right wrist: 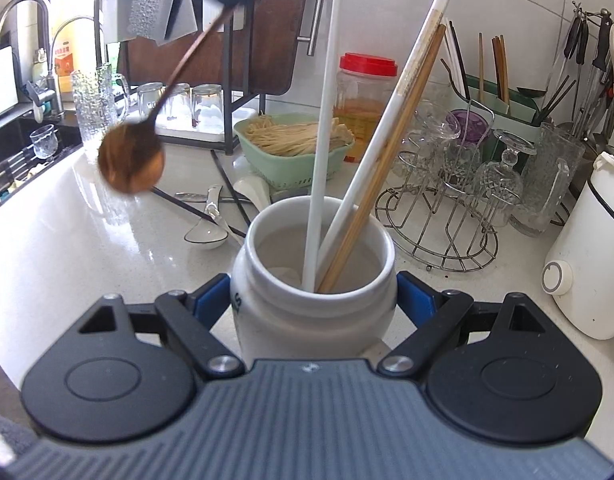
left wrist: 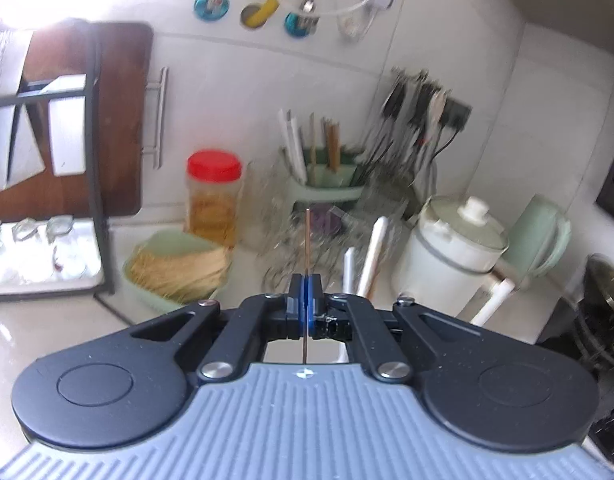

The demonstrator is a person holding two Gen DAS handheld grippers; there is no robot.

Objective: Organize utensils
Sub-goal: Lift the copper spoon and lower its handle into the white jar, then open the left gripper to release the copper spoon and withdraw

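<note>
Carrying a copper spoon [right wrist: 131, 162] toward the white ceramic jar [right wrist: 313, 300]. Left gripper [left wrist: 305, 296] jaws pinched on its handle, right gripper [right wrist: 313, 300] jaws clamped around the jar. Next: bowl lowered past the chopsticks [right wrist: 381, 160].

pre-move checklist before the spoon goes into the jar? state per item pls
1. Left gripper clamped on the copper spoon handle: ok, jaws shut on it.
2. Right gripper steadying the white jar: ok, pads on both sides.
3. Jar mouth has free space: ok, left half open; white chopsticks and bamboo chopsticks lean right.
4. Spoon over the jar: not ok, bowl hangs left of it, above the counter.
5. Path from spoon to jar clear: ok.
6. Spoon slipping in the grip: cannot tell, image blurred.
</note>
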